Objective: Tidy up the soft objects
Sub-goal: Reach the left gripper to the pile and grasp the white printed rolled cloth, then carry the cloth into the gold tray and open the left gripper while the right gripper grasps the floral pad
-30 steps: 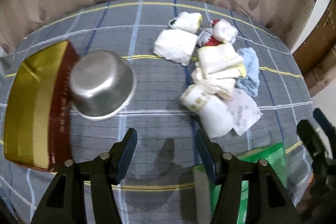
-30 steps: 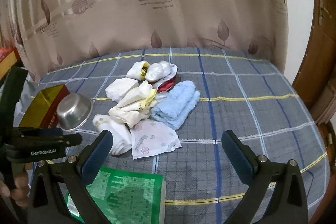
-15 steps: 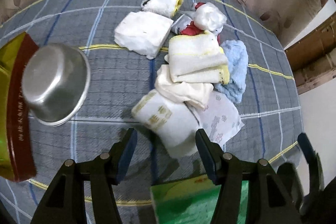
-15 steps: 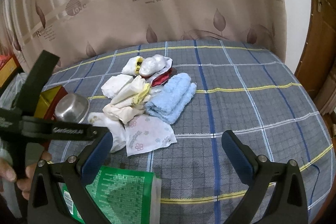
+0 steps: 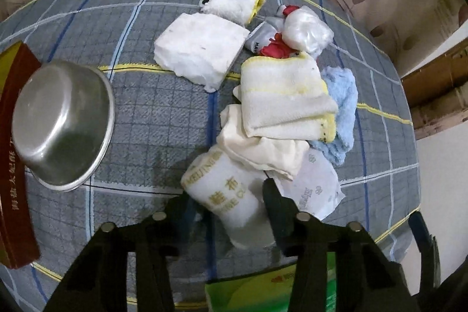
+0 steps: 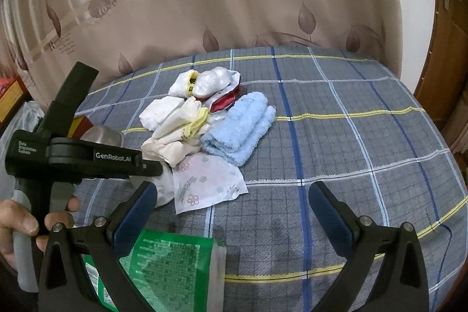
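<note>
Your left gripper [image 5: 226, 205] is parted around the white printed cloth roll [image 5: 225, 195] at lower centre of the left view, a finger either side but not yet clenched, so it looks like your first pick from the heap. A second ago that roll lay well ahead of the fingers; you've closed right in. Behind it sit the yellow-edged towel [image 5: 285, 98] and blue towel [image 6: 238, 133]; the steel bowl [image 5: 63, 122] waits at left. Your right gripper [image 6: 232, 212] hangs wide apart, empty, over the checked bedspread [image 6: 351, 136], unchanged.
</note>
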